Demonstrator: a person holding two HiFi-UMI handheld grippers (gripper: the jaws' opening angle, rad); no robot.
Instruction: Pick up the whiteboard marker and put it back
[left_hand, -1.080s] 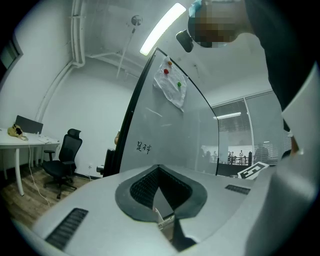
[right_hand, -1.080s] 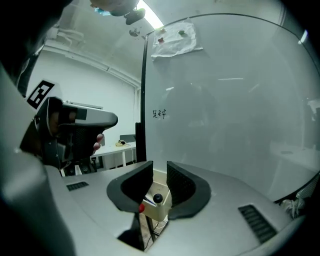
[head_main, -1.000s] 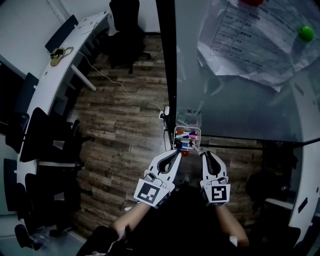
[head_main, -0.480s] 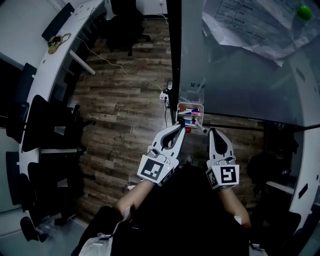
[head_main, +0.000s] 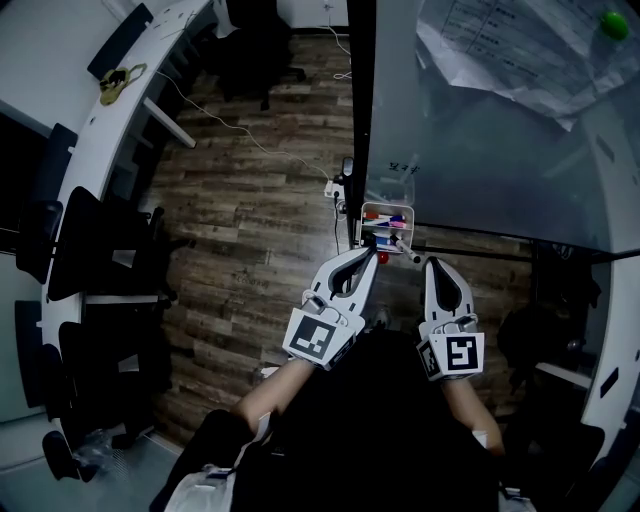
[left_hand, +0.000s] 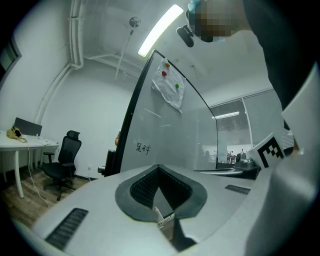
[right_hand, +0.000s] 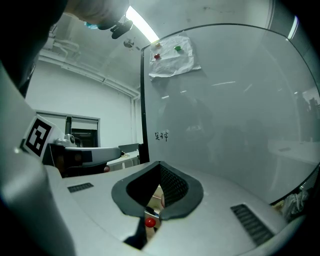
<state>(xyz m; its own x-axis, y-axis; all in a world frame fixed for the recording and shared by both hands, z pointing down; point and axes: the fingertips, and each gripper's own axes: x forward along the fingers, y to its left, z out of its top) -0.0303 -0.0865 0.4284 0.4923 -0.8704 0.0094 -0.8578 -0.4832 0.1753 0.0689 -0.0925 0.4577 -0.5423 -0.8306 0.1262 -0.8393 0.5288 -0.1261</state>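
A small clear tray (head_main: 384, 209) with several coloured markers hangs at the bottom edge of the glass whiteboard (head_main: 480, 150). My right gripper (head_main: 432, 263) is just below and right of the tray. Its jaws are shut on one end of a thin pale whiteboard marker (head_main: 406, 250), which slants back toward the tray. In the right gripper view the closed jaws (right_hand: 160, 165) face the board, with a red dot (right_hand: 149, 222) showing through the gap. My left gripper (head_main: 366, 254) is shut and empty beside a small red ball (head_main: 382, 257). It points at the board's dark edge (left_hand: 131, 115).
Papers (head_main: 520, 50) and a green magnet (head_main: 612, 24) are pinned high on the board. A long white desk (head_main: 110, 130) with dark chairs (head_main: 90, 260) curves along the left. A cable (head_main: 250, 150) crosses the wood floor to a plug near the board's post.
The right gripper stood at the tray with its jaws apart. It has since closed and drawn back a little with the marker. The left gripper has stayed put.
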